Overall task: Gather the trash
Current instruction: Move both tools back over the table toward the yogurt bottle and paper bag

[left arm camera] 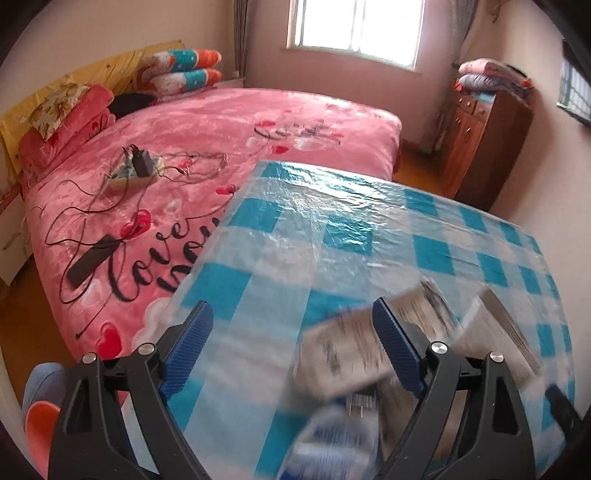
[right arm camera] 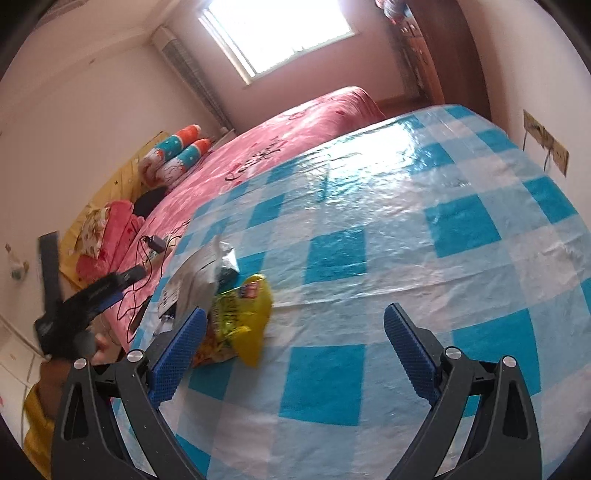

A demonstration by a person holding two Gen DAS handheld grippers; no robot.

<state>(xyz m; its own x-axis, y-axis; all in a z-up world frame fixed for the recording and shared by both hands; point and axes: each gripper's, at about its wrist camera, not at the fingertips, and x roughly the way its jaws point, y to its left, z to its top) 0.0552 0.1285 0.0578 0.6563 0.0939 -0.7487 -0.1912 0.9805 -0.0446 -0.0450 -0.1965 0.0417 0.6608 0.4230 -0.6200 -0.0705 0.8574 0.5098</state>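
Both grippers, left [left arm camera: 291, 347] and right [right arm camera: 291, 352], are hovering over the desk [right arm camera: 406, 229] with fingers spread, flanking the wrappers [right arm camera: 236, 314], likely to gather them.

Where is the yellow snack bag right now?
In the right wrist view, the yellow snack bag lies on the blue checked table, near its left edge. It sits beside the silver wrappers, just ahead of the open right claw's left finger.

Pink-walled bedroom: bright window [left arm camera: 354, 29], pink-blanketed bed [left arm camera: 229, 147] (cables strewn), wooden cabinet [left arm camera: 480, 140].
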